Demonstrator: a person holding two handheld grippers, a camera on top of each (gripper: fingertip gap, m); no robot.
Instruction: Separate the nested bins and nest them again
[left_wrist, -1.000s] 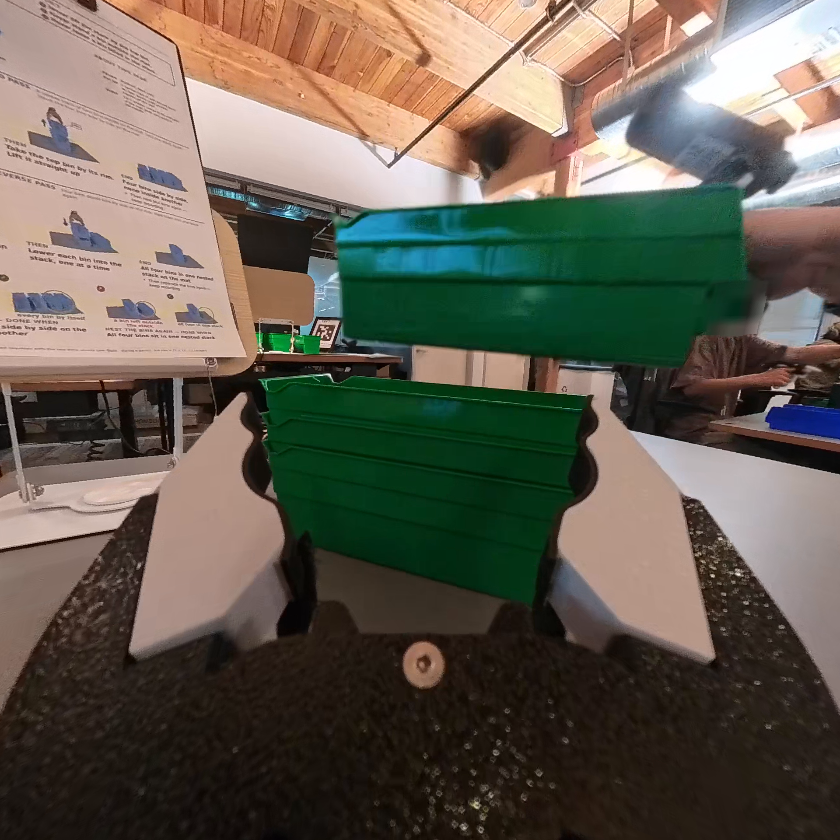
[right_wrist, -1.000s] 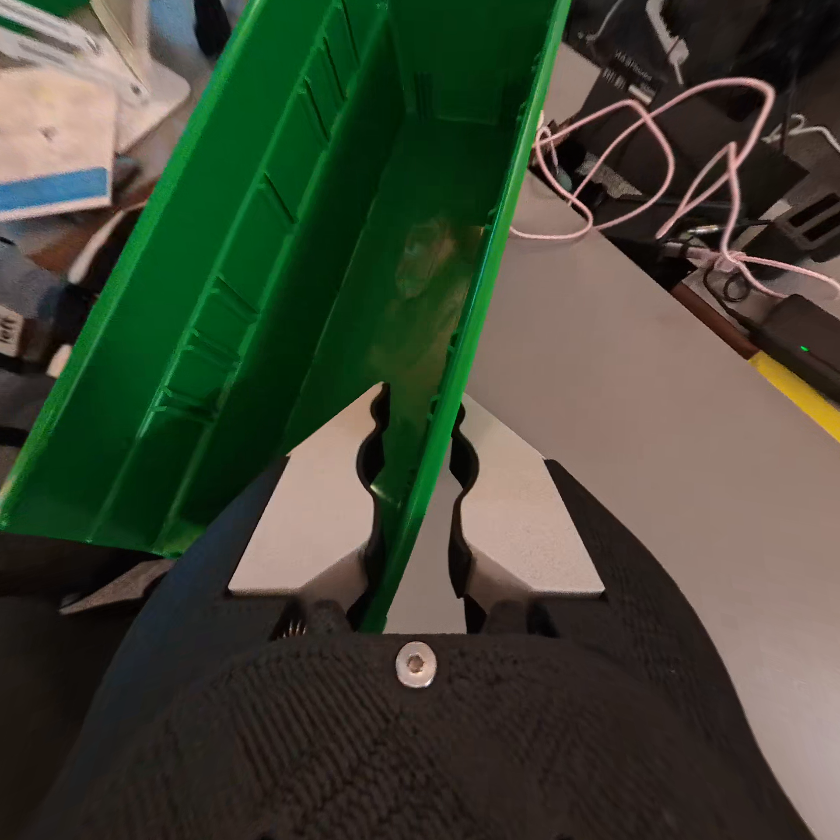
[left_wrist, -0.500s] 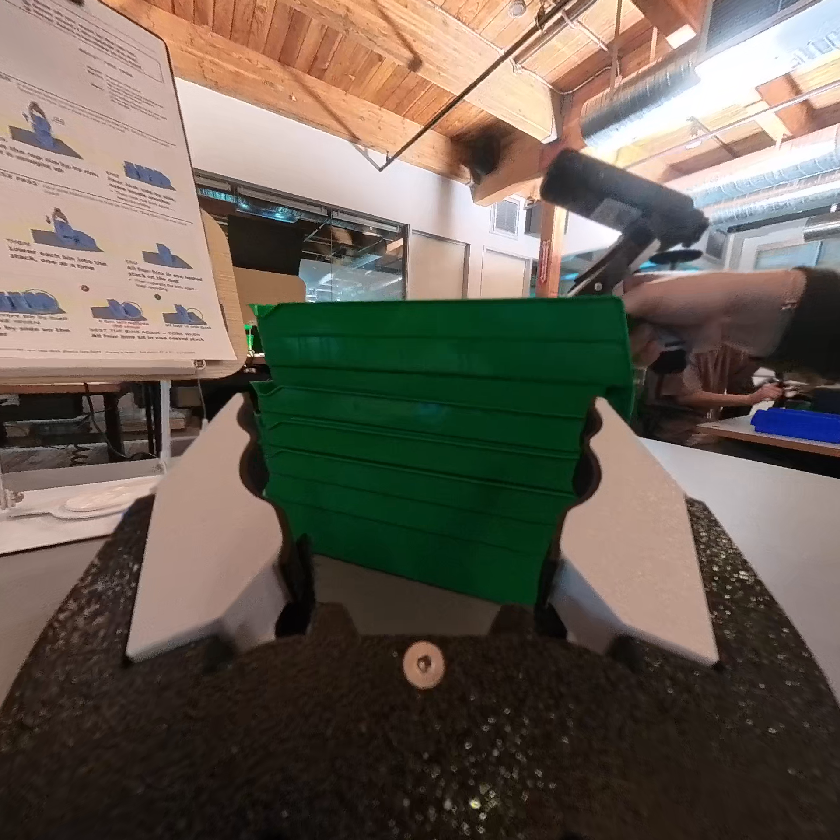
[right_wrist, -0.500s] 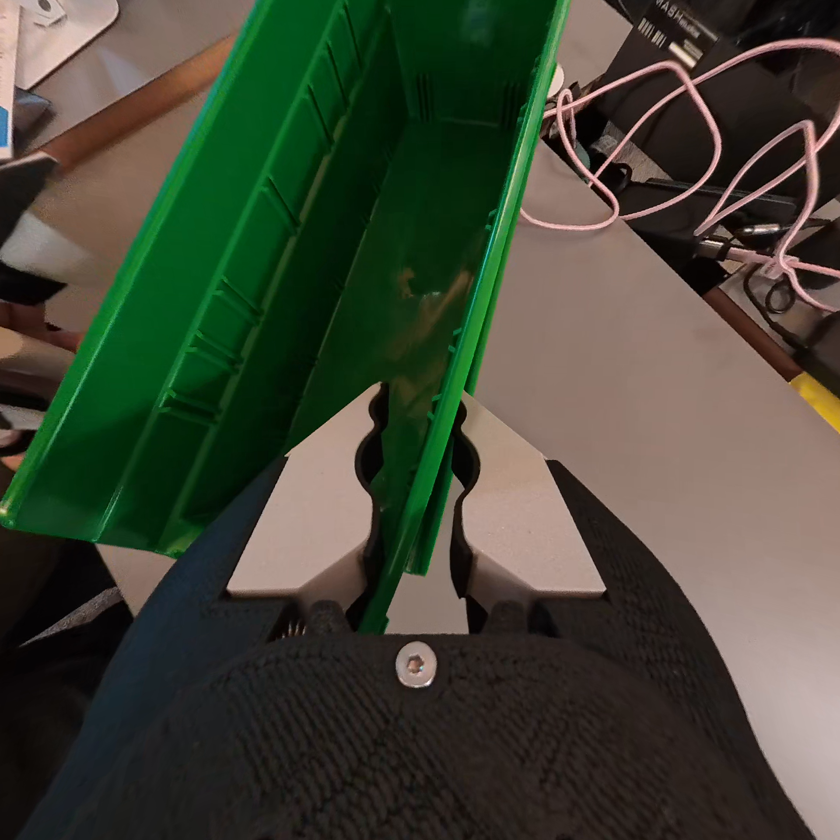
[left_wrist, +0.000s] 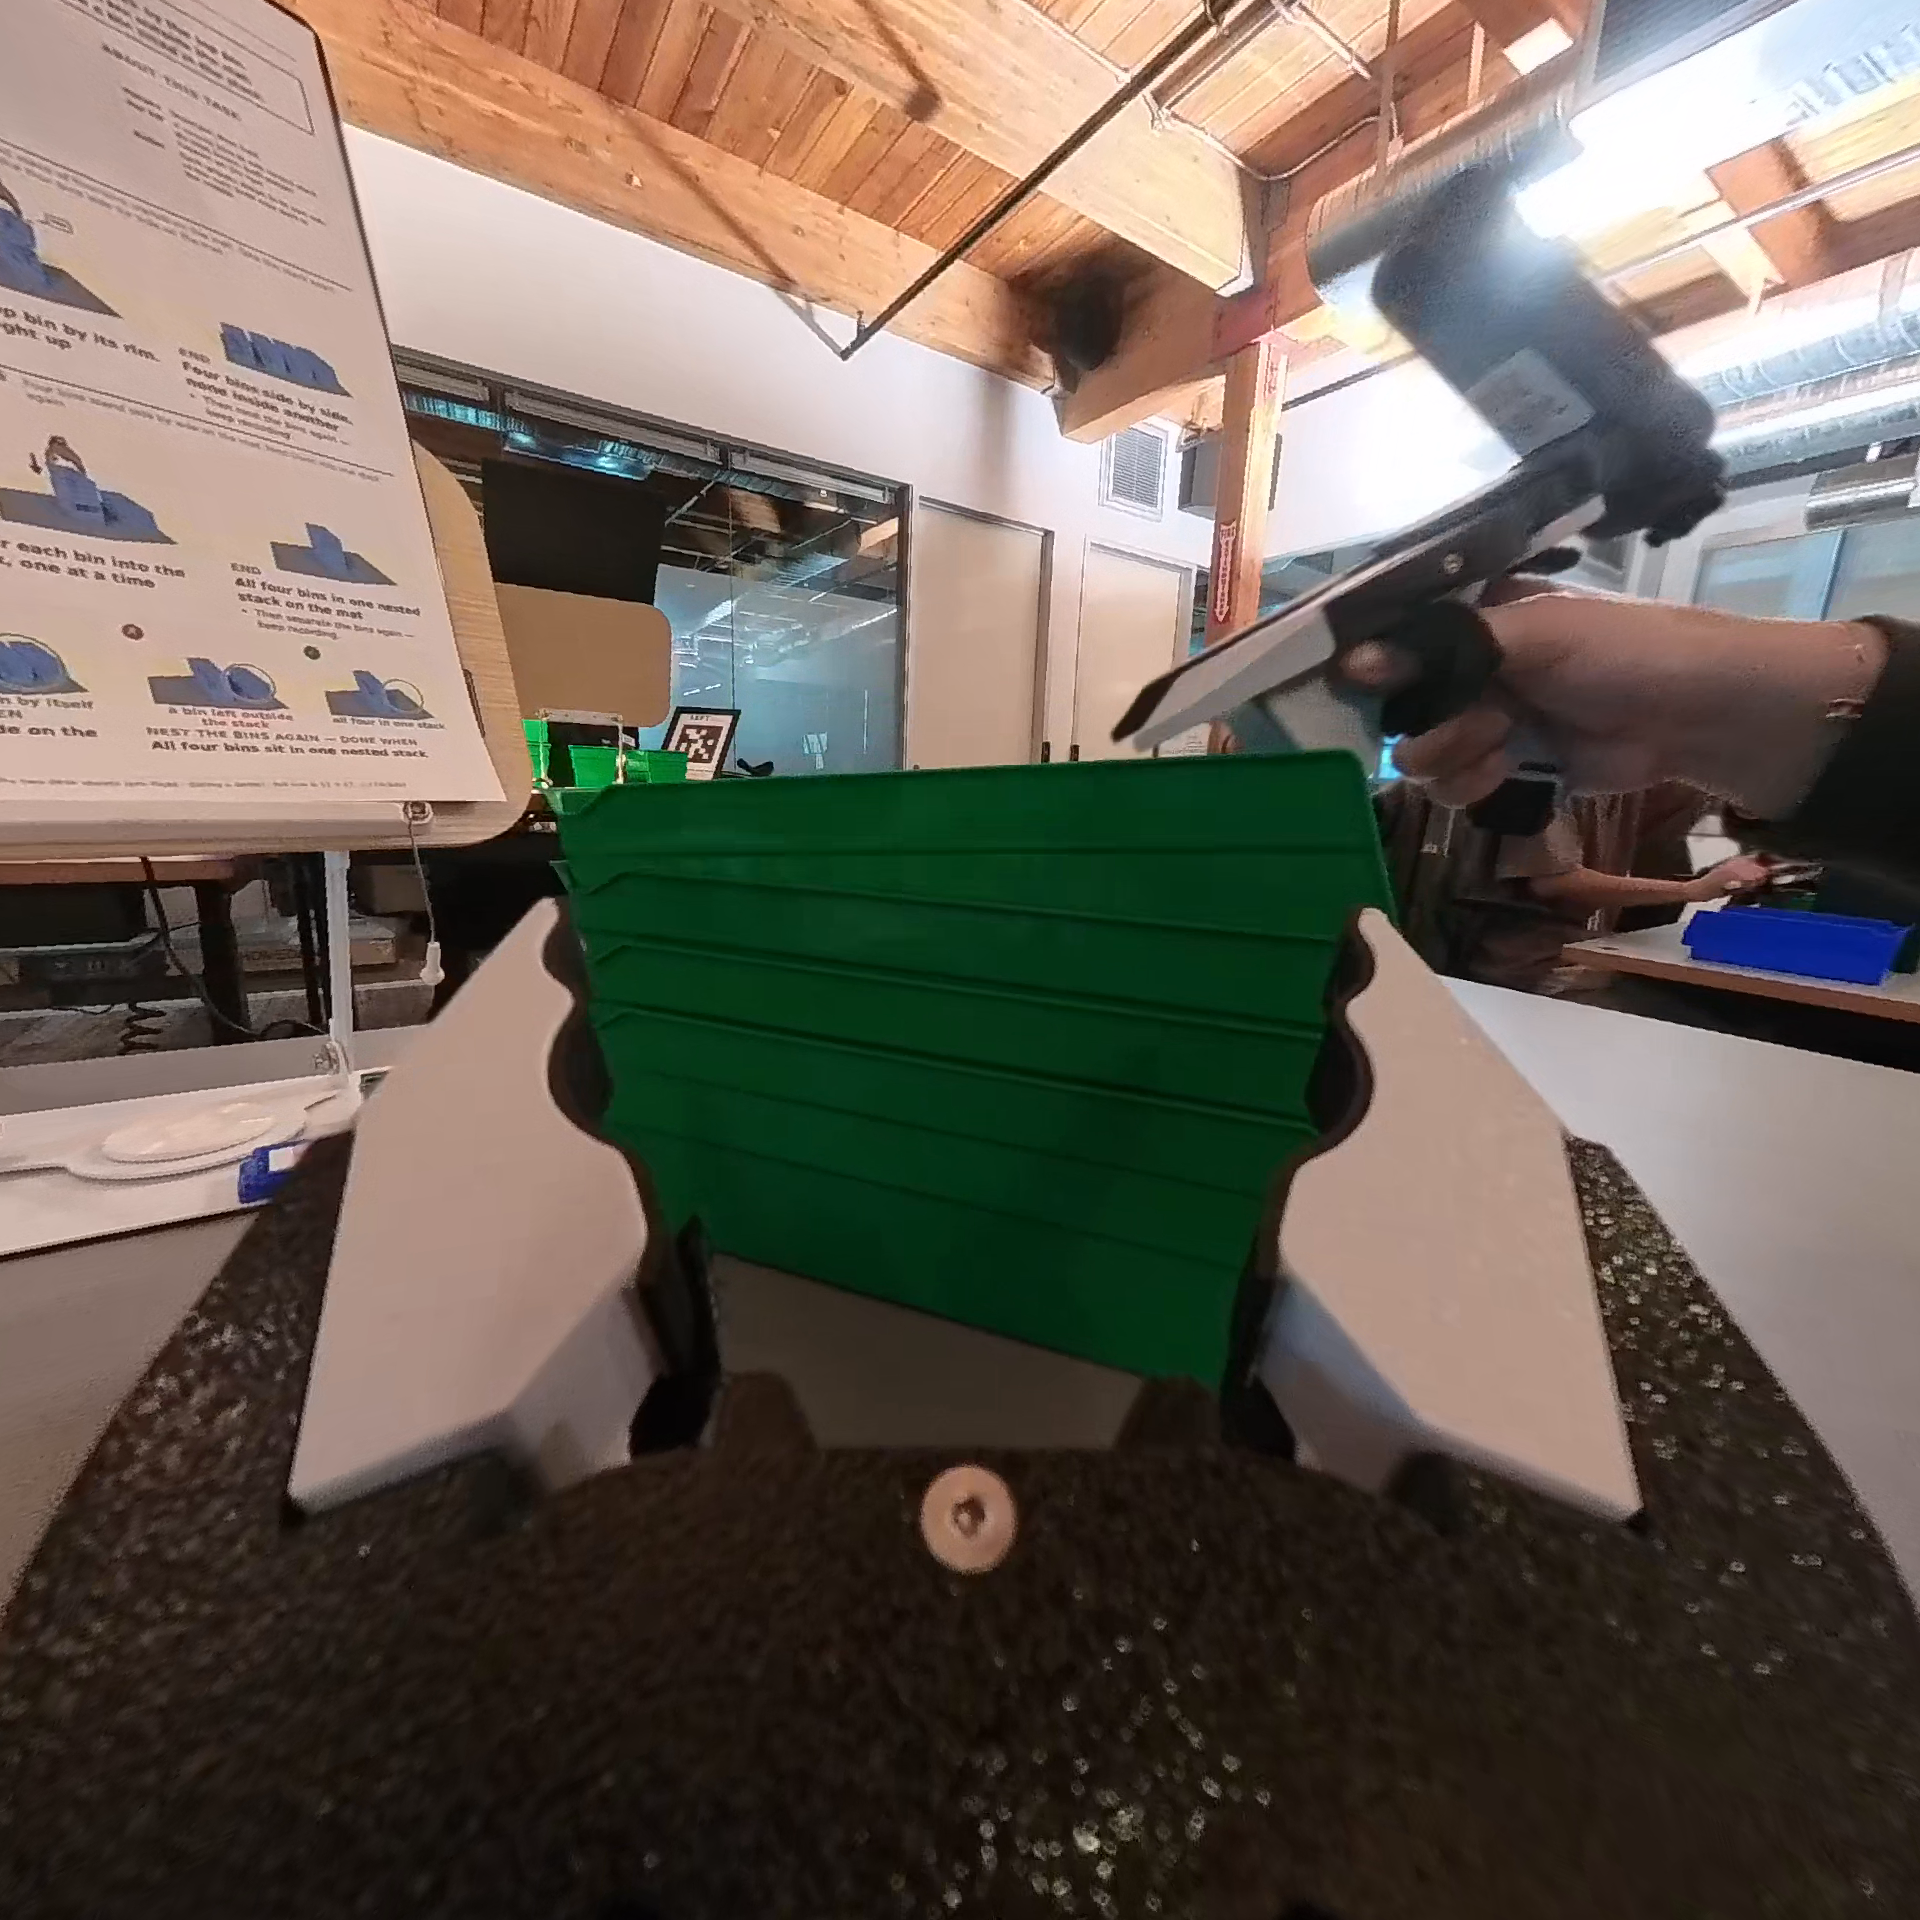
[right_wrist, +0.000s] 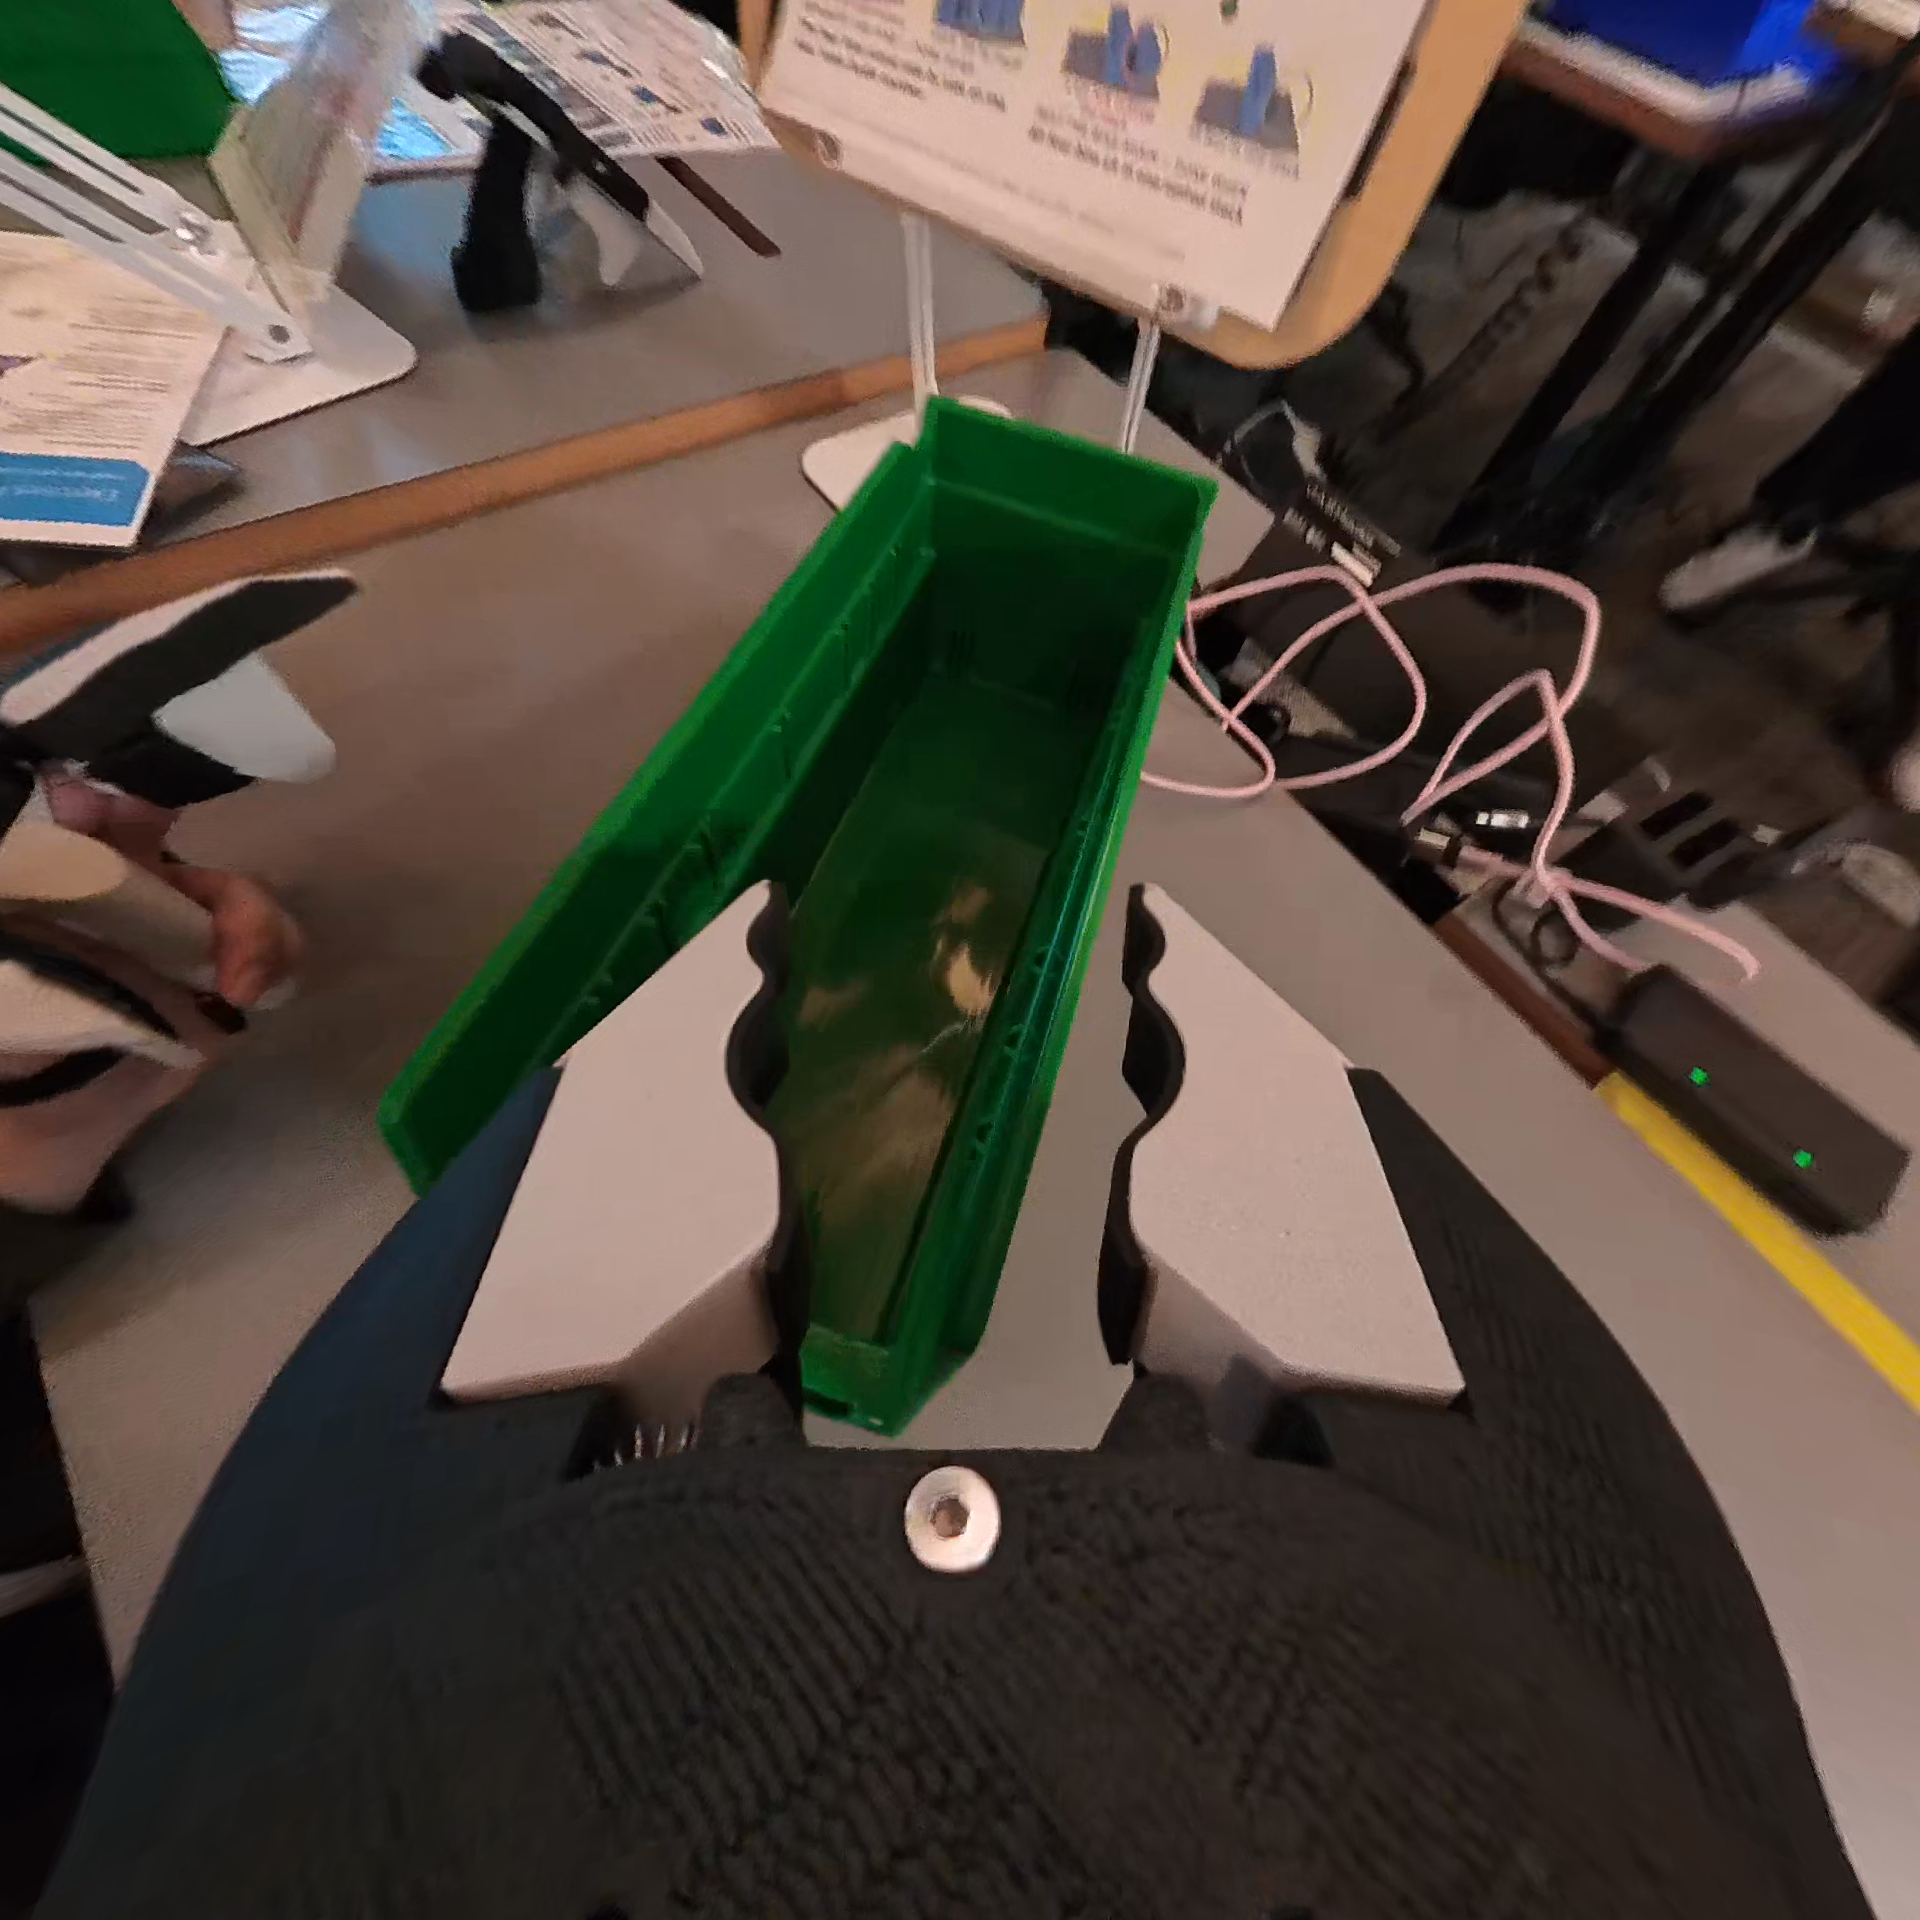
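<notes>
A: Where is the stack (left_wrist: 956, 1039) found?

B: On the table (right_wrist: 540, 665), framed between the spread jaws of the left gripper (left_wrist: 961, 1091); nothing is gripped, and contact cannot be judged.

A: And the right gripper (right_wrist: 945, 1122)?

B: Its jaws are parted too, held above the top bin (right_wrist: 935, 831); nothing is clamped. The bin's long axis is seen running straight away from it.

A: Which gripper is nearer?

B: The left appears level with the stack's side; the right is raised above its end.

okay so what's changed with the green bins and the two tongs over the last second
The right tongs lowered the top green bin into the stack, then opened and let go, now lifted clear. The left tongs stayed open around the stack on the grey table.
</notes>
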